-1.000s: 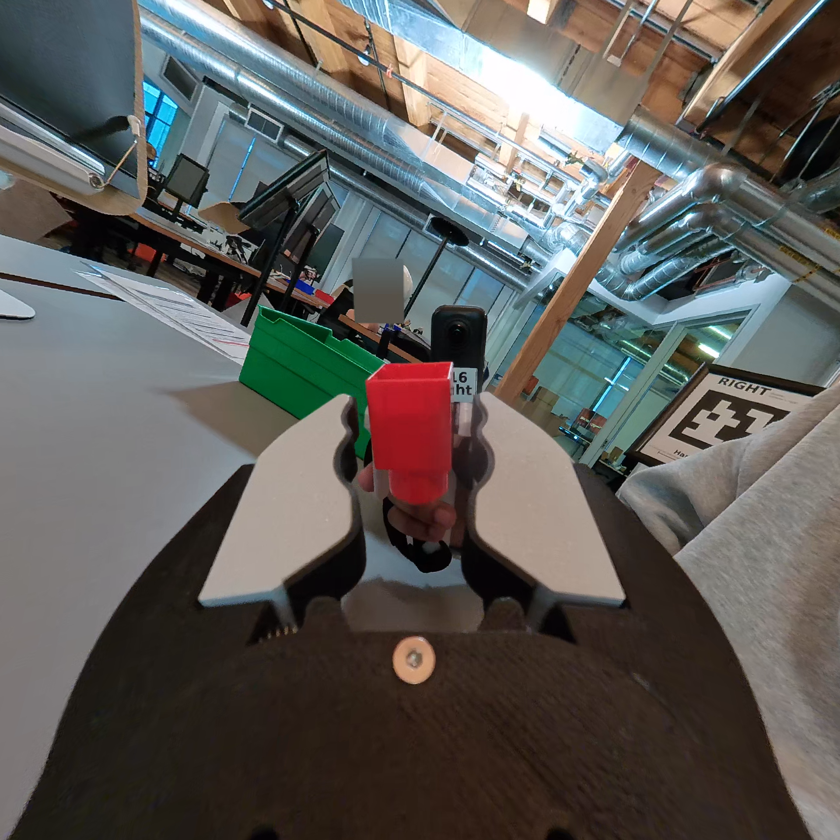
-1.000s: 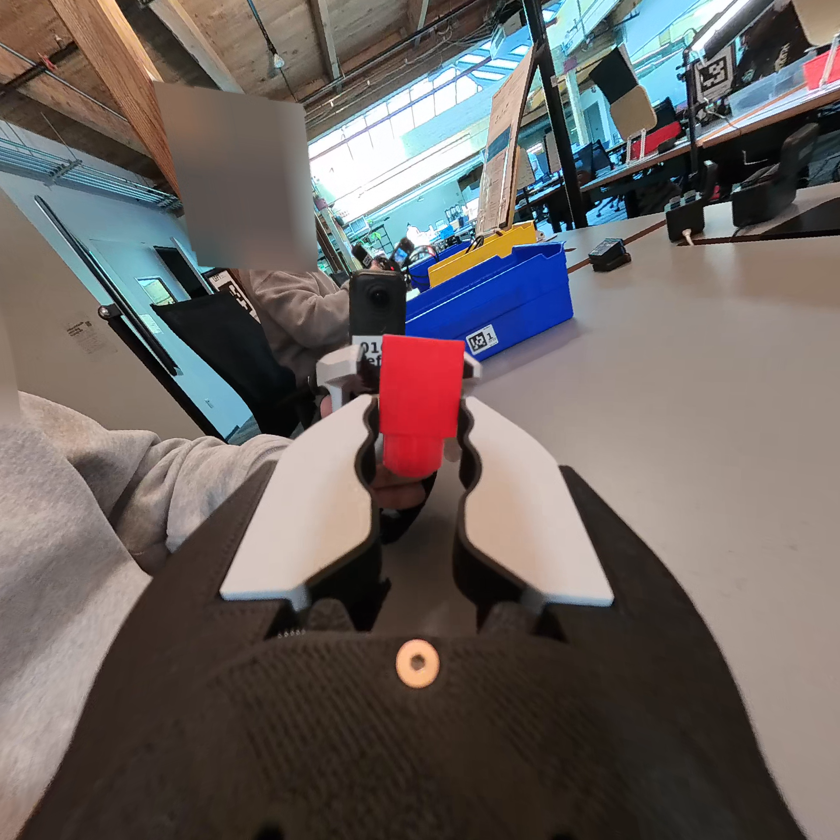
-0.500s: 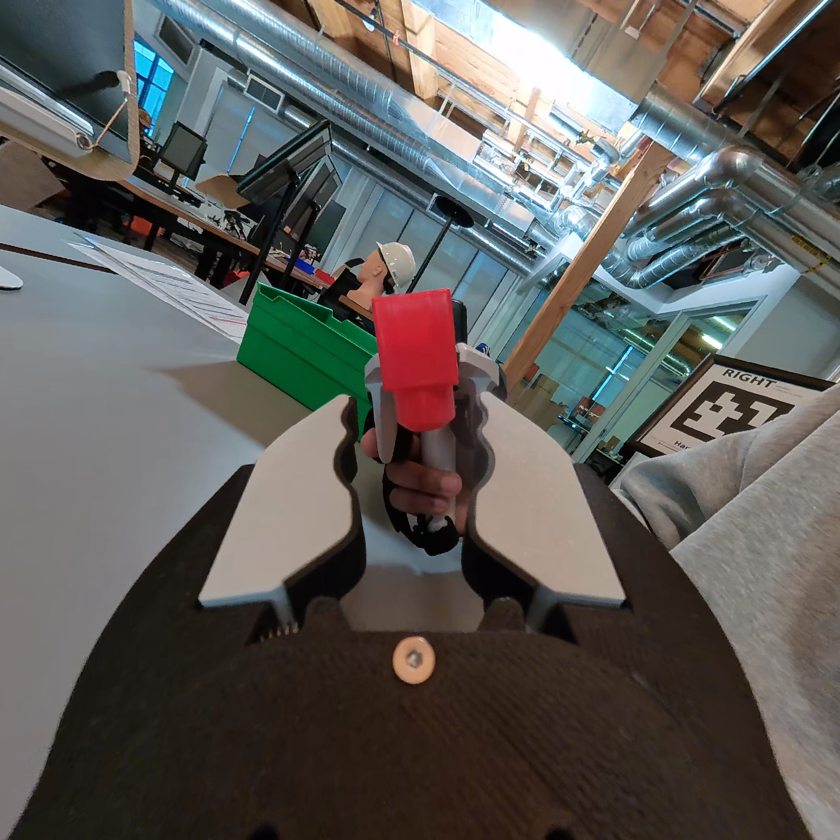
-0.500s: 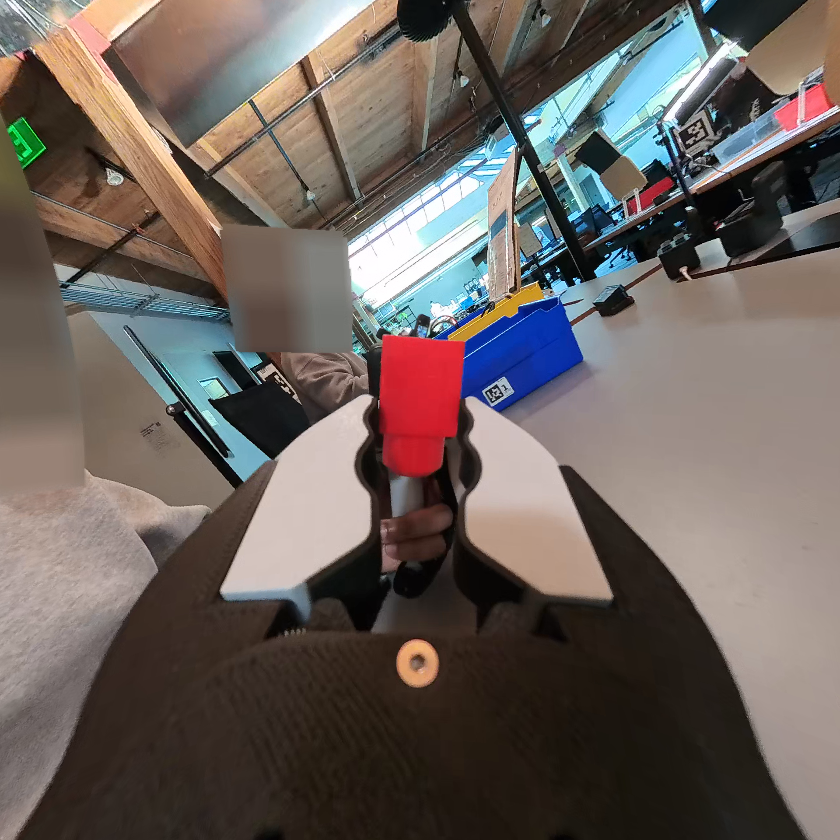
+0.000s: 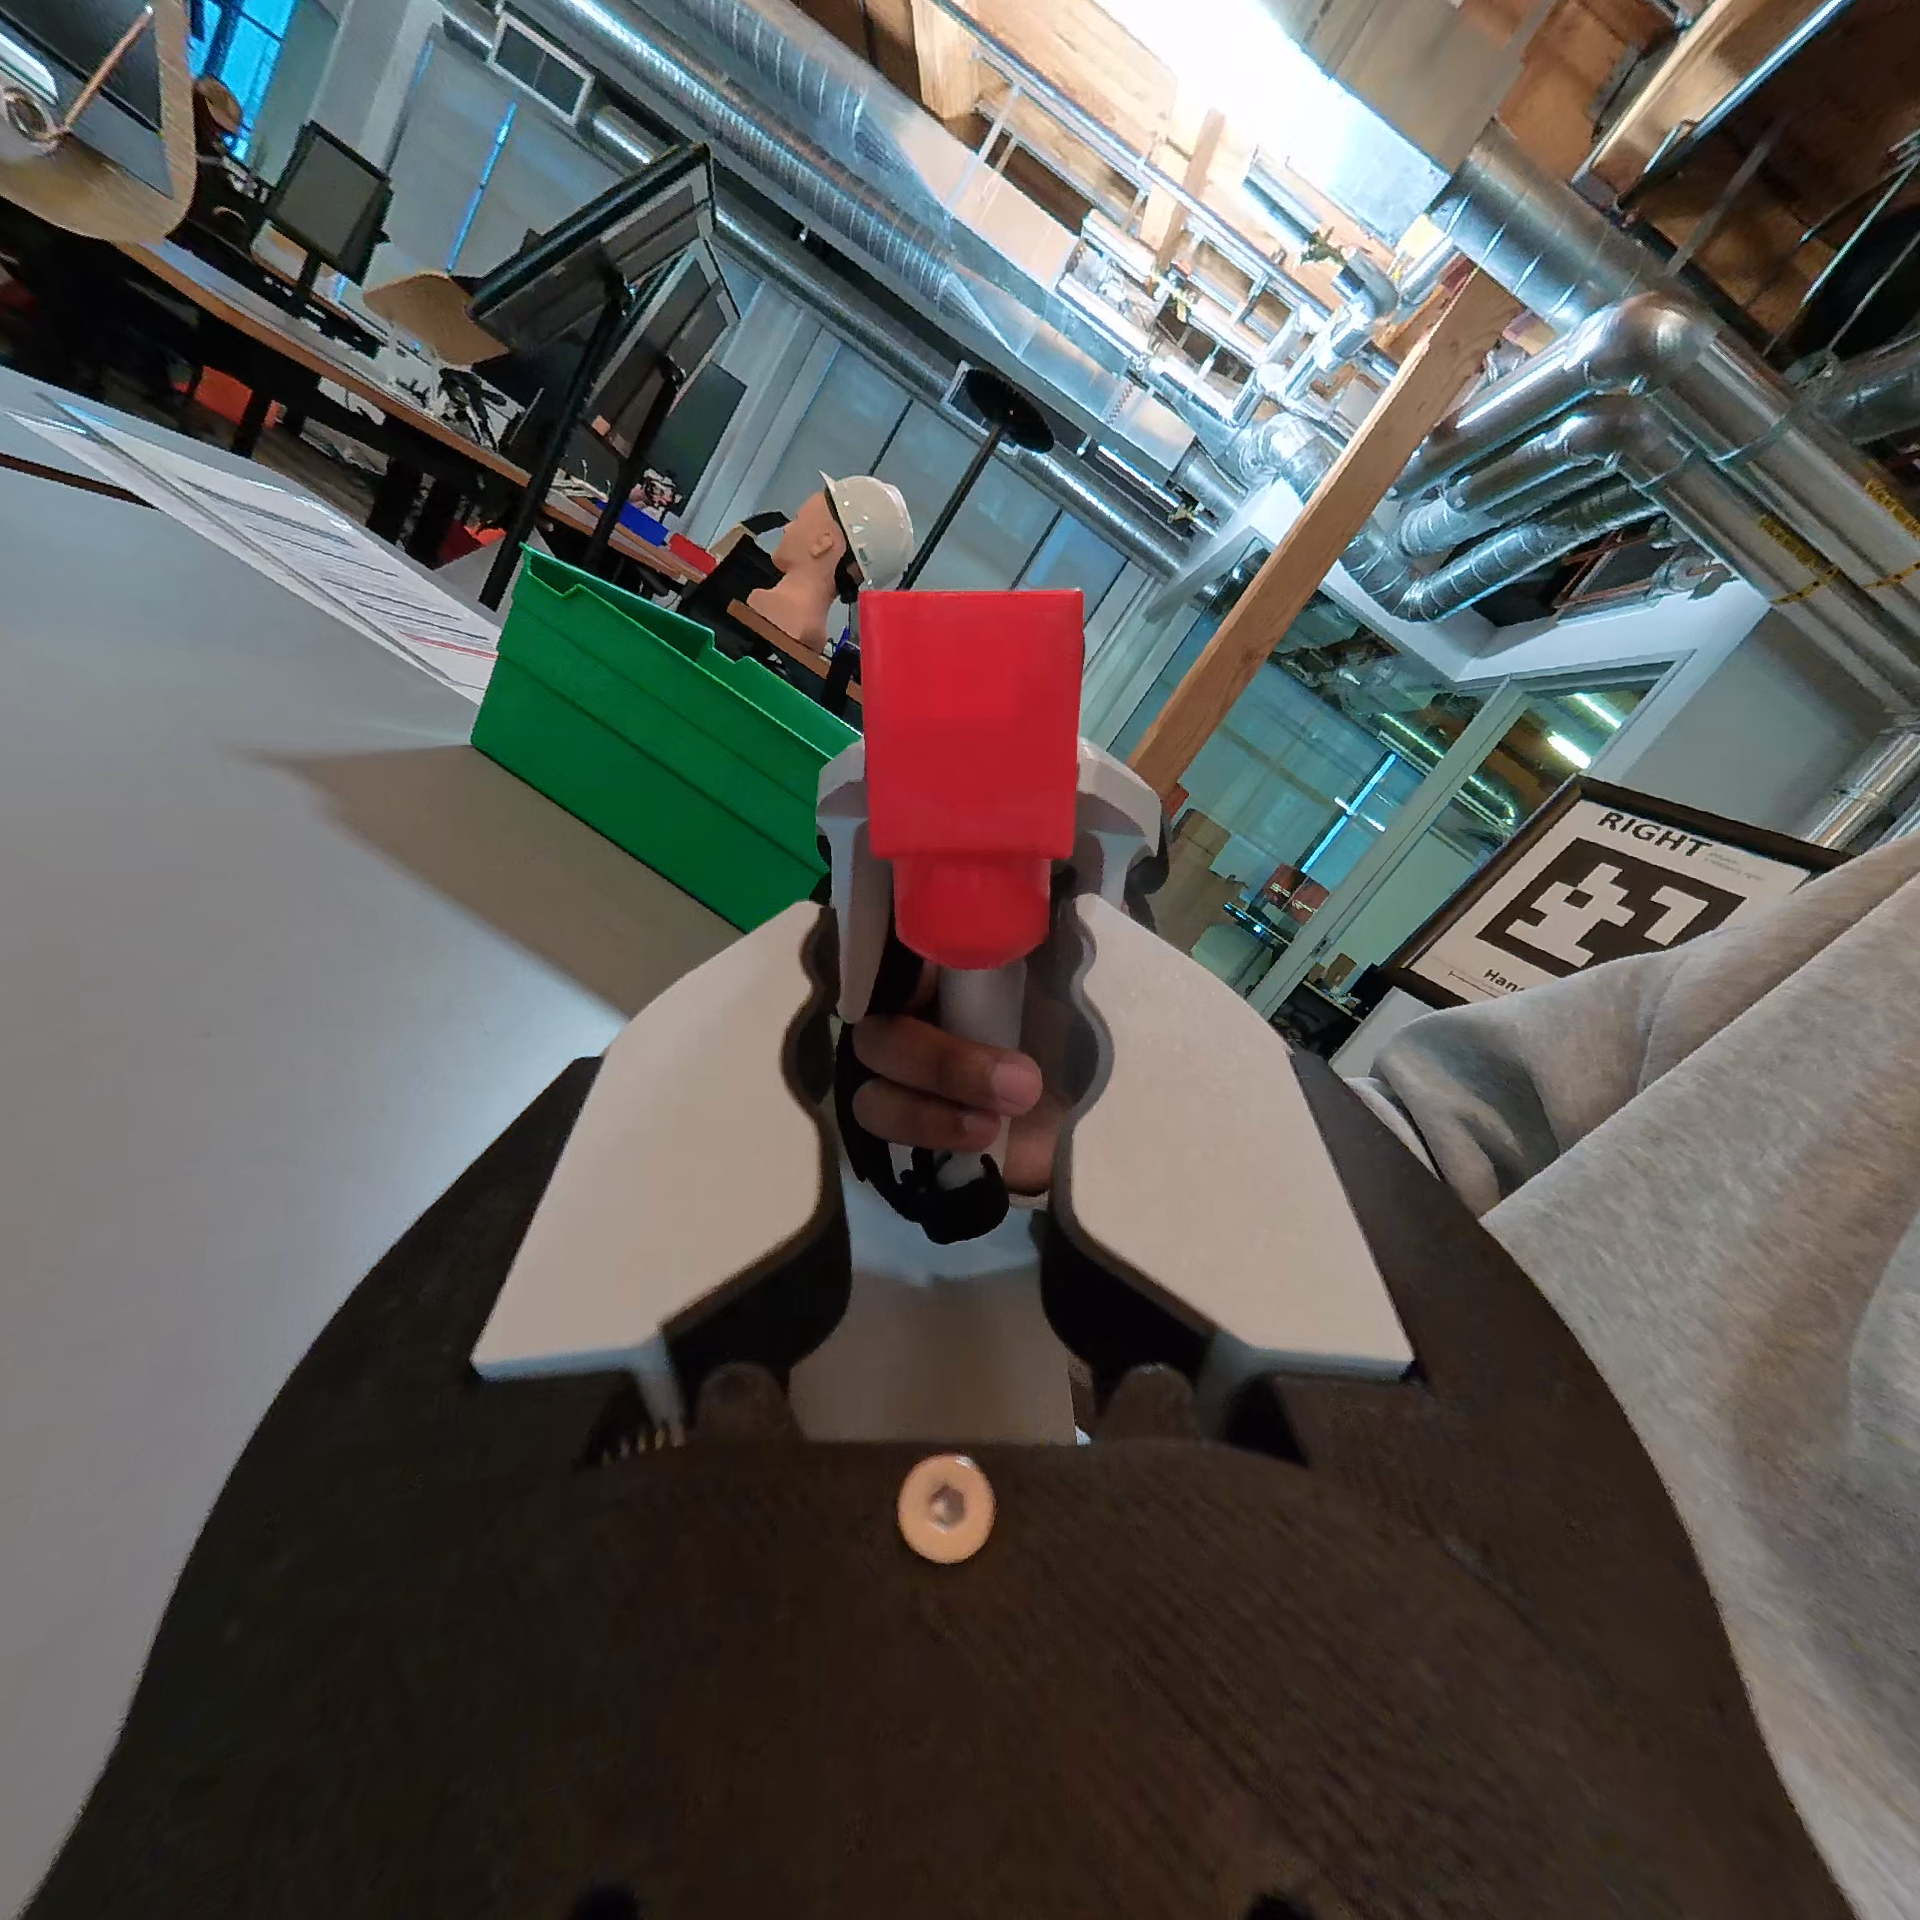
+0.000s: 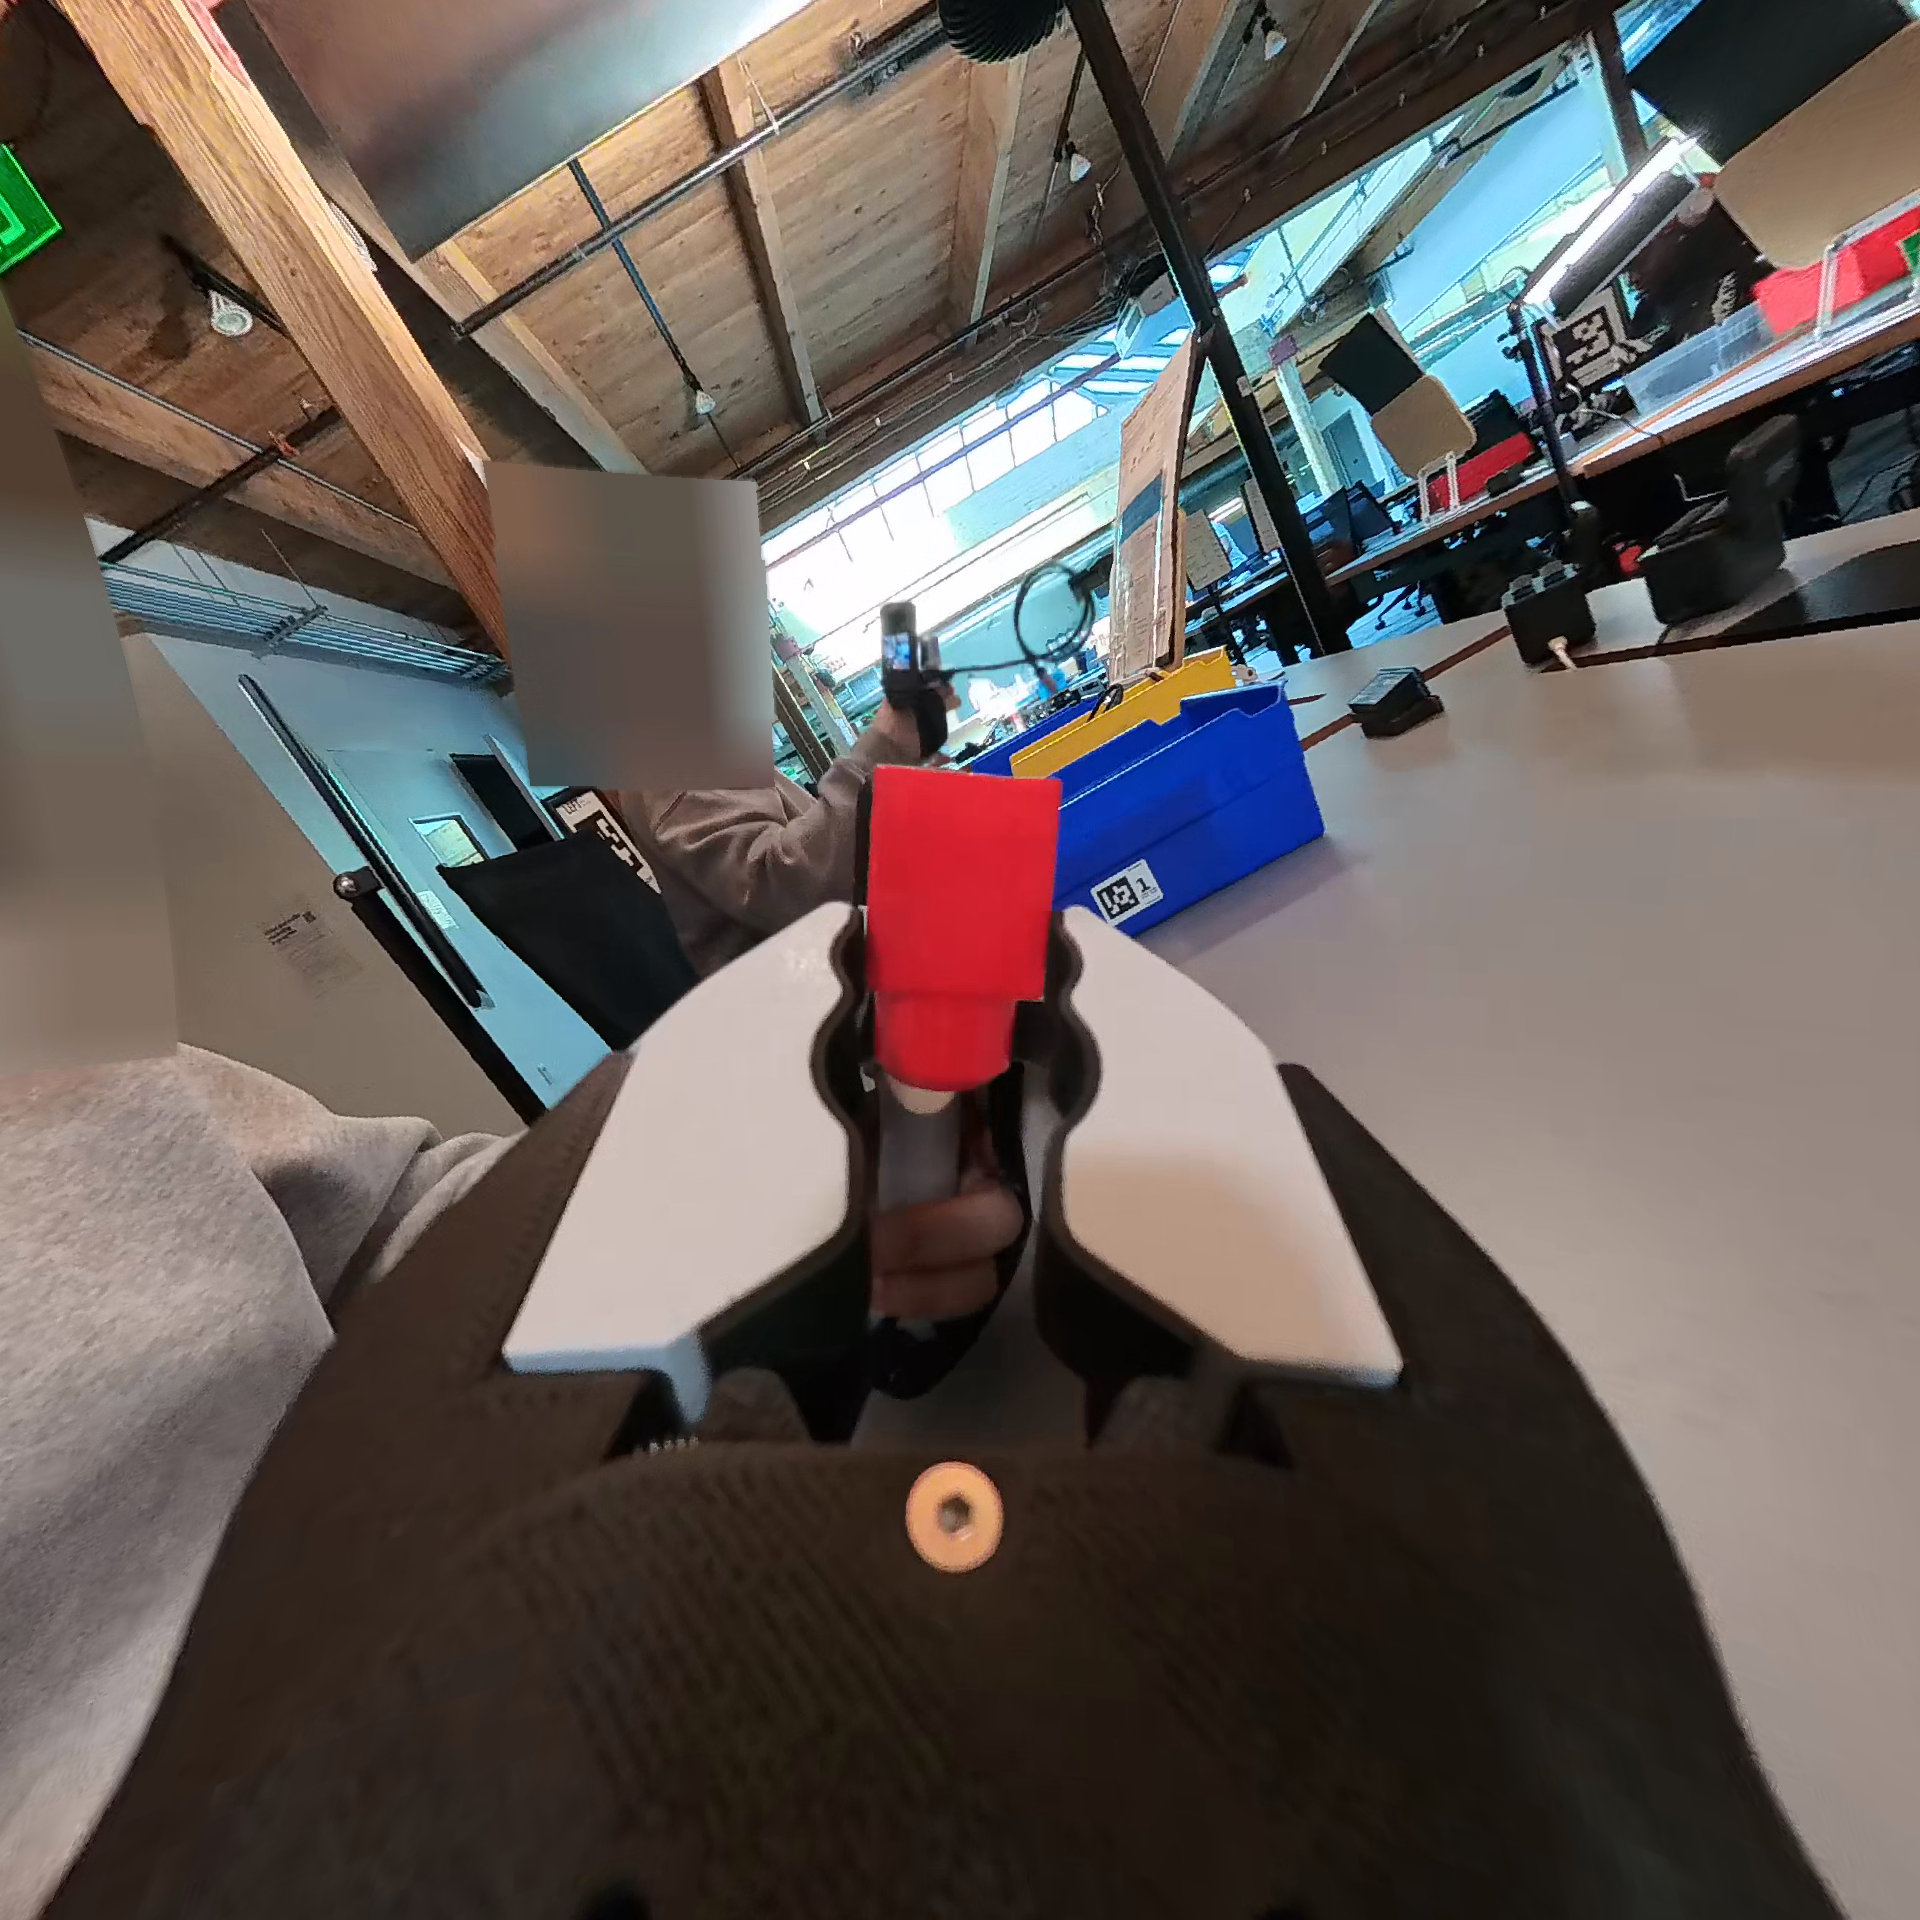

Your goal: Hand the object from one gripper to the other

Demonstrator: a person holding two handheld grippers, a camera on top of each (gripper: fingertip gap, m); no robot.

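Between the two grippers, above the grey worktop [image 5: 208, 935], a red object [image 5: 971, 748] stands upright: its long axis runs up and down, with the square block end on top and the round neck below.

Only the left wrist view shows the right gripper [image 5: 982, 821] from the front, its pale fingers [image 5: 847, 831] pressed to either side of the block. It also shows a green bin [image 5: 644, 748] behind. The left gripper [image 5: 945, 935] has its fingers spread, and a gap shows on each side of the neck.

From the right wrist view, the right gripper [image 6: 961, 935] clasps the object [image 6: 956, 894], which hides nearly all of the left gripper. A blue bin [image 6: 1184, 810] shows here alone.

Both views show a pale rod under the neck, running down to a hand [image 5: 945, 1101]. Whether it belongs to the object I cannot tell.
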